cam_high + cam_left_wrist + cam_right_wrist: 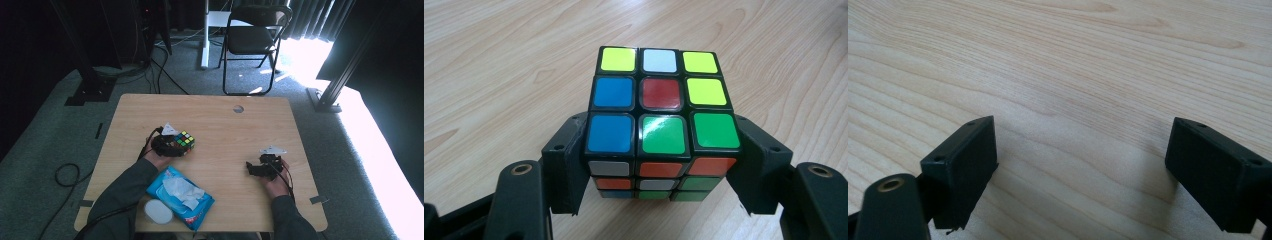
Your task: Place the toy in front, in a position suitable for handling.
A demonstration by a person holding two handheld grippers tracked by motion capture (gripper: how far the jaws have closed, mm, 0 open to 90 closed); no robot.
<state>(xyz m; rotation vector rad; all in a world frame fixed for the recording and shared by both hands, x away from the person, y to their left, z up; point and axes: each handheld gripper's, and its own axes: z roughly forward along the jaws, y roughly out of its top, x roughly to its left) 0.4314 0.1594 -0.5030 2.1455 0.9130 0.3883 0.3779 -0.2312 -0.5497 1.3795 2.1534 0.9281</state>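
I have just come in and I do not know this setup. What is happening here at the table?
A person at a wooden table holds a gripper in each hand. The left gripper is closed on a puzzle cube, its jaws pressing the cube's two sides, just above or on the tabletop. The right gripper is open with nothing between its jaws, low over bare wood. A pack of wet wipes lies near the person.

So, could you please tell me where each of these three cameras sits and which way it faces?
High view: above the person's side, facing forward and down on the table; forearms, left gripper, right gripper.
Left gripper view: on that gripper, looking along its jaws, pressed on the puzzle cube.
Right gripper view: along its open jaws at bare wood.
Shared: the cube in high and left gripper views.
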